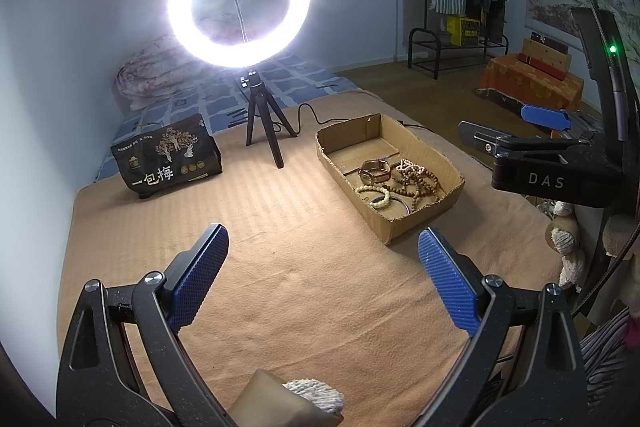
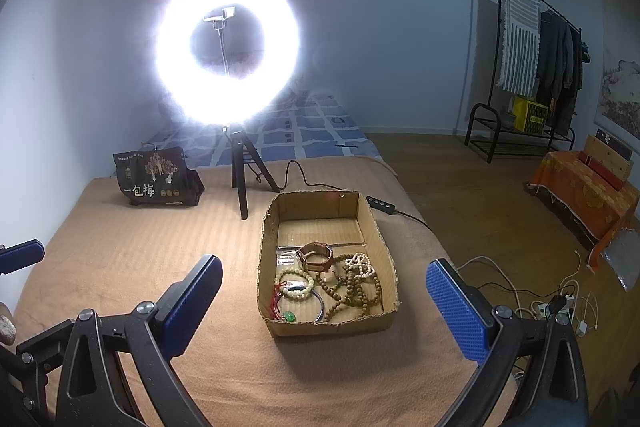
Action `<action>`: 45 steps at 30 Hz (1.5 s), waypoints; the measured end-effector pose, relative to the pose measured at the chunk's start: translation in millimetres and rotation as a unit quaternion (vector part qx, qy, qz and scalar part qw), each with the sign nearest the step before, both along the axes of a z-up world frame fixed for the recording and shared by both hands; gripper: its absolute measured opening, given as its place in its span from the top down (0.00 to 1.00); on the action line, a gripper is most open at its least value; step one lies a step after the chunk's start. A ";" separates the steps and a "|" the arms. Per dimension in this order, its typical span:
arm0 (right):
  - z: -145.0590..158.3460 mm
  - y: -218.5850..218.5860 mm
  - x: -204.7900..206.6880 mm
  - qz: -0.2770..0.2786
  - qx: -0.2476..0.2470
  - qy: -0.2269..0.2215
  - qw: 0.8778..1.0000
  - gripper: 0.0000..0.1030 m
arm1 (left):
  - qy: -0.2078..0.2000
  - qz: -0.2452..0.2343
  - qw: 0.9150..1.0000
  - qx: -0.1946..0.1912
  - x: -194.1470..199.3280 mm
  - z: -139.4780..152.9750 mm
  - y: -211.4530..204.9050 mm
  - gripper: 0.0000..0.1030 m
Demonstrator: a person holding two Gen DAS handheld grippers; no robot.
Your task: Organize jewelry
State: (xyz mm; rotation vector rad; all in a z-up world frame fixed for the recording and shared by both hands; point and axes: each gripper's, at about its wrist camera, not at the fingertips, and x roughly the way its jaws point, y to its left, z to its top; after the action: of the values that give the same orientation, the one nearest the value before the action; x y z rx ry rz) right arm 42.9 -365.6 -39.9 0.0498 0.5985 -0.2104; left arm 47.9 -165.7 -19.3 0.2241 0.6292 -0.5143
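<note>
Jewelry was seen heaped in the near half of an open cardboard box [image 2: 280,227] that lay on a tan blanket [image 2: 120,247], at about one o'clock from the left gripper [image 1: 322,277] and straight ahead at twelve o'clock from the right gripper [image 2: 324,305]. A brown leather watch [image 2: 316,254] was made out at the top of the pile, with a pale bead bracelet [image 2: 294,281] at its seven o'clock and a tangle of brown wooden beads [image 2: 354,293] at its four o'clock. A thin metal bangle [image 2: 319,301] and a small green pendant [image 2: 289,315] on red cord were partly hidden behind the near wall of the box; in the left wrist view the pendant could not be found. The far half of the box held nothing that could be discerned.

Both grippers were held with their blue pads wide apart and nothing between them, above the blanket and short of the box. The right gripper was also caught from the side in the left wrist view, at three o'clock, cut off by the frame edge.

A ring light [image 2: 228,53] on a small tripod was set behind the box at eleven o'clock; its glare washed out the wall and bedding behind it. A black printed bag [image 2: 154,179] stood at ten o'clock, its small print unreadable.
</note>
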 end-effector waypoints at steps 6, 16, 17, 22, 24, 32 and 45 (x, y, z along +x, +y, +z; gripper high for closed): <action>-1.3 -0.3 -0.4 0.000 0.001 0.001 1.000 0.00 | -0.001 0.000 1.000 0.001 -0.3 -0.1 0.7 0.05; -3.2 0.3 -0.4 0.001 0.000 0.003 1.000 0.00 | 0.000 -0.002 1.000 0.000 -0.5 0.2 0.4 0.05; -3.4 0.3 -1.1 0.001 0.000 0.002 1.000 0.00 | 0.000 -0.002 1.000 0.000 -0.7 0.1 0.7 0.05; -3.3 0.3 -0.9 0.001 0.000 0.003 1.000 0.00 | 0.000 -0.001 1.000 0.001 -1.0 0.1 0.6 0.05; -3.5 0.6 -0.1 0.001 0.000 0.003 1.000 0.00 | 0.000 -0.001 1.000 0.000 -0.8 0.2 0.0 0.05; -6.1 1.4 0.1 0.002 0.000 0.005 1.000 0.00 | -0.001 -0.002 1.000 0.001 -1.3 -0.2 0.3 0.05; -6.5 2.0 1.0 0.004 0.000 0.007 1.000 0.00 | -0.001 -0.002 1.000 0.002 -2.2 0.0 -0.1 0.05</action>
State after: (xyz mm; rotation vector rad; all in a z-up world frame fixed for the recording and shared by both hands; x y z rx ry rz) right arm 43.9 -363.5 -46.4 0.0463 0.6127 -0.2033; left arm 45.7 -165.7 -19.4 0.2305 0.6278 -0.5164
